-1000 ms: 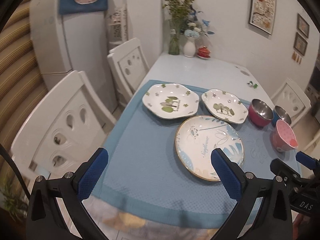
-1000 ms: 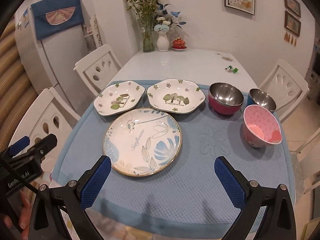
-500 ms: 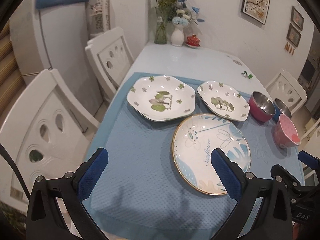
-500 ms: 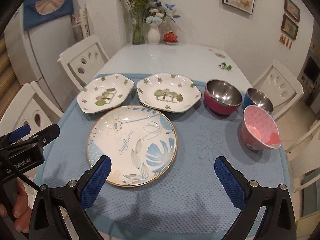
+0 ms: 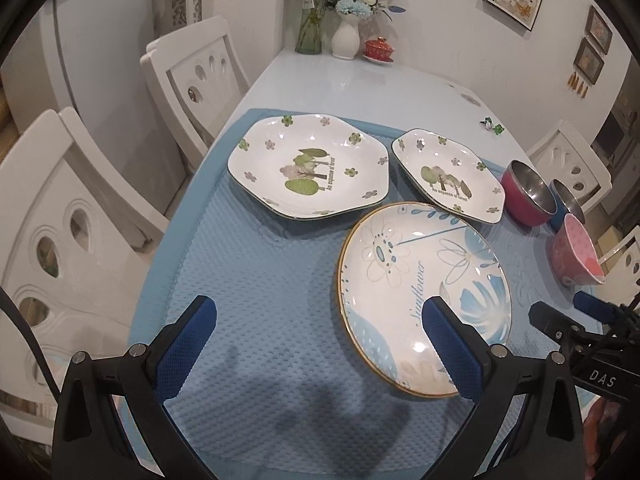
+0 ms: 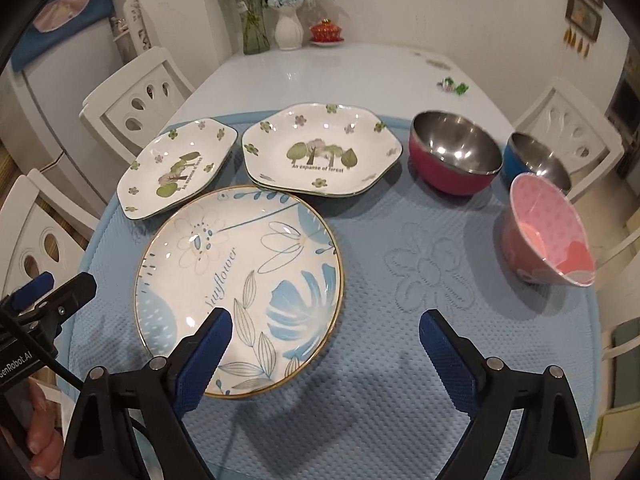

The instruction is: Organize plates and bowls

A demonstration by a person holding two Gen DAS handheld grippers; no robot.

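A round sunflower plate [image 5: 400, 264] [image 6: 240, 264] lies on the blue mat [image 5: 248, 264] [image 6: 420, 340]. Behind it sit two hexagonal forest plates, one at the left [image 5: 308, 168] [image 6: 176, 172] and one at the right [image 5: 448, 176] [image 6: 320, 152]. A red steel bowl [image 6: 452, 160], a blue steel bowl [image 6: 536, 160] and a pink bowl [image 6: 548, 236] stand at the right. My left gripper [image 5: 318, 320] hovers open over the mat, its right finger above the round plate's near rim. My right gripper [image 6: 326, 324] has wide jaws that are closing, its left finger over that plate; the pads touch nothing.
White chairs [image 5: 192, 80] [image 6: 568, 128] flank the white table [image 6: 340, 76]. A glass vase [image 6: 256, 28], a white vase [image 6: 288, 28] and a red lidded cup [image 6: 326, 32] stand at the far end. A small green trinket [image 6: 454, 86] lies on the bare tabletop.
Both grippers have sunk and moved forward over the mat, so the plates look larger and nearer. The right jaws stand slightly narrower than before.
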